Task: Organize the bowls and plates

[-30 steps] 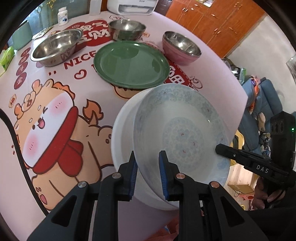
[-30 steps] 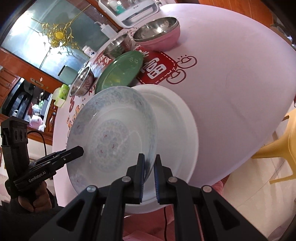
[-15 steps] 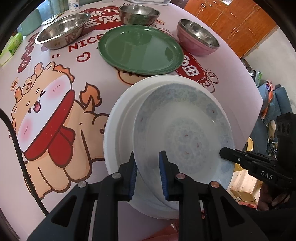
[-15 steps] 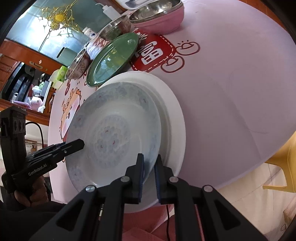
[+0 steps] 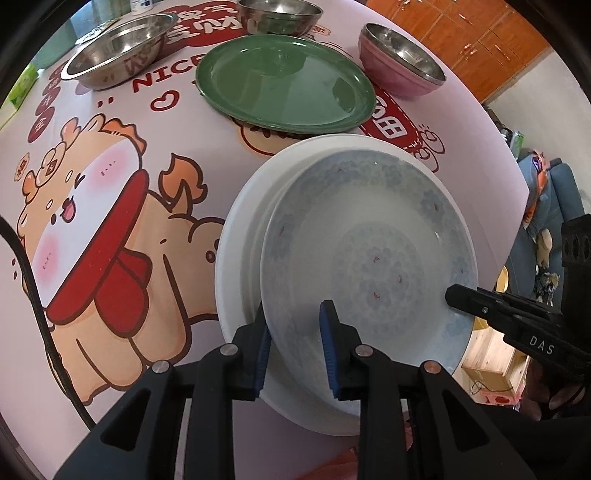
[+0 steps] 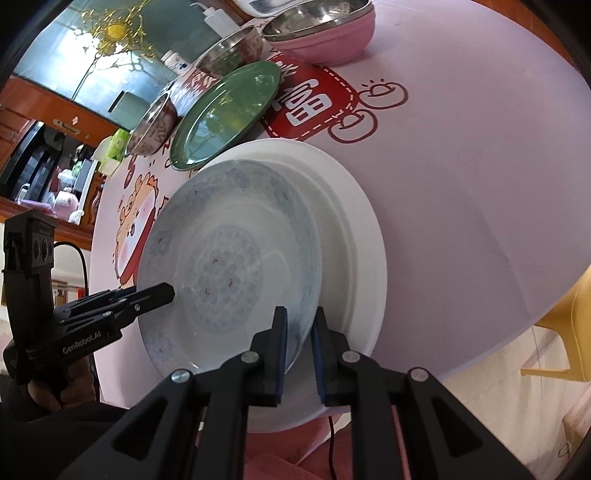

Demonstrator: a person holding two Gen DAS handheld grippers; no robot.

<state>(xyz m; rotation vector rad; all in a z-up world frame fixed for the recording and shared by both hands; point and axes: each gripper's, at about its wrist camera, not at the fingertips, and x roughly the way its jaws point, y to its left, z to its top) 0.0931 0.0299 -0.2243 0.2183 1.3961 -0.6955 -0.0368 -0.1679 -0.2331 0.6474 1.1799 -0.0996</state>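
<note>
A pale blue patterned plate [image 5: 369,240] [image 6: 229,240] lies in a larger white plate [image 5: 240,236] [image 6: 354,229] at the table's near edge, shifted off-centre in it. My left gripper [image 5: 293,332] straddles one side of the patterned plate's rim. My right gripper [image 6: 299,332] straddles the opposite side. Both pairs of jaws are opening, with the rim still between them and a little slack showing. Each view shows the other gripper's tip over the plate.
Behind the stack sit a green plate [image 5: 284,81] [image 6: 225,110], a pink bowl with a steel inside [image 5: 399,62] [image 6: 321,40] and two steel bowls [image 5: 118,48] [image 5: 277,14]. The cartoon-printed tablecloth [image 5: 110,221] stretches to the left. A yellow chair [image 6: 565,332] stands past the table edge.
The patterned plate came down from above onto the white plate, carried by both grippers. The jaws of both grippers now stand slightly wider than before.
</note>
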